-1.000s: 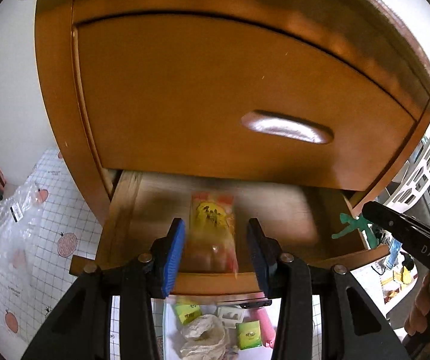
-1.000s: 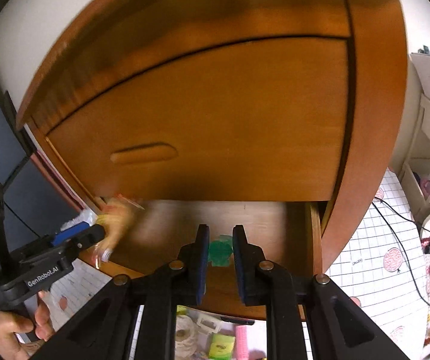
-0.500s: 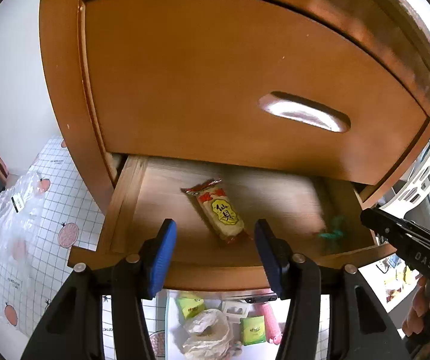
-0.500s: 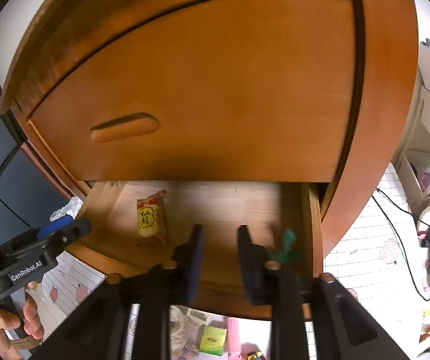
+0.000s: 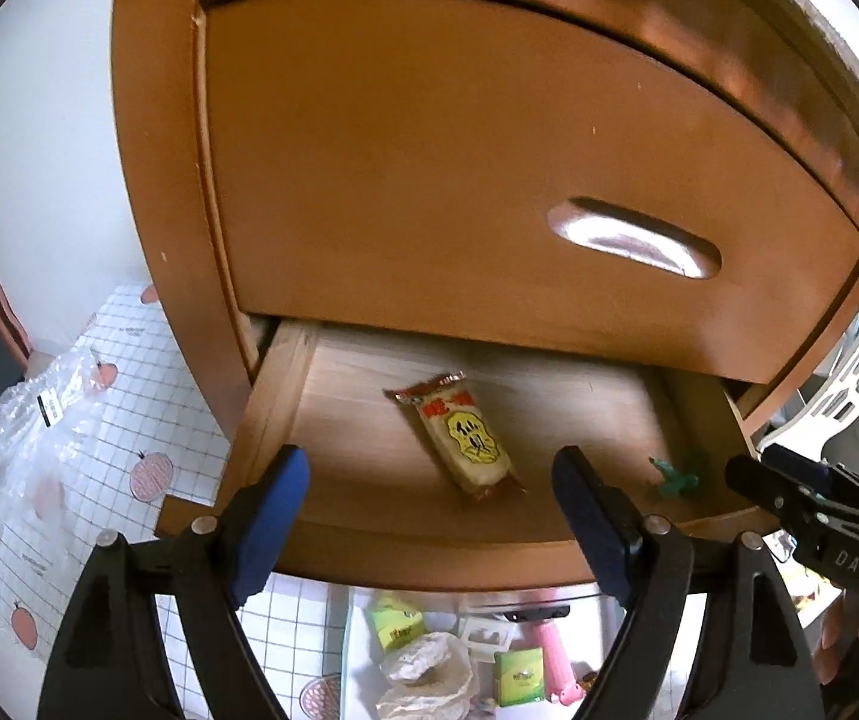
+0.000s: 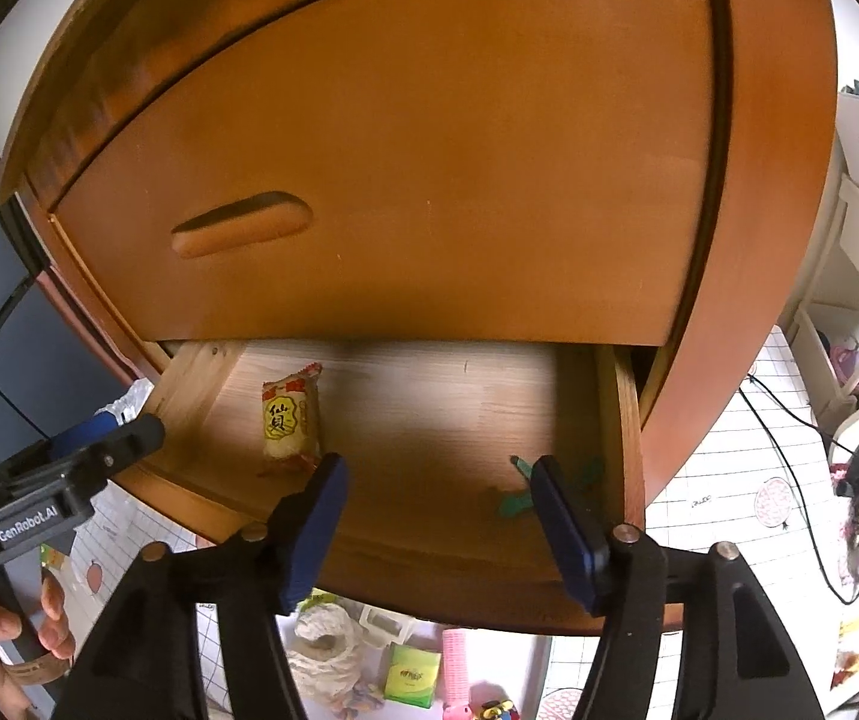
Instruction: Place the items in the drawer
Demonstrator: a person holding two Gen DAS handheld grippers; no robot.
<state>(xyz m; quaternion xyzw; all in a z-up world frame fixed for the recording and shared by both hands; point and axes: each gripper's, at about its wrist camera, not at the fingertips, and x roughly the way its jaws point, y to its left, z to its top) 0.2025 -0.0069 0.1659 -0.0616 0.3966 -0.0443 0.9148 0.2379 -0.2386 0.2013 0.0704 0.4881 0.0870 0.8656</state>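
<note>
The lower wooden drawer (image 5: 276,402) is pulled out. A yellow-and-red snack packet (image 5: 465,432) lies flat on its floor, left of centre. A small green toy figure (image 5: 678,477) lies near the drawer's right wall. My left gripper (image 5: 429,465) hovers over the front edge, its jaws opening, with nothing between the pads. My right gripper (image 6: 436,471) hangs above the right half, jaws also opening and empty. The green toy (image 6: 513,504) lies below it, partly hidden by the right finger. The packet (image 6: 288,420) and the left gripper (image 6: 135,432) also show in the right wrist view.
The upper drawer (image 5: 633,237) with its recessed handle is closed above the opening. Below the drawer front, the floor holds green boxes, a pink item and a crumpled white bag (image 5: 423,672). A clear plastic bag (image 5: 39,420) lies at left and a white basket (image 5: 849,372) at right.
The left gripper let go of the snack packet and the right gripper let go of the green toy. Both items now lie in the drawer. Both pairs of jaws have spread wide.
</note>
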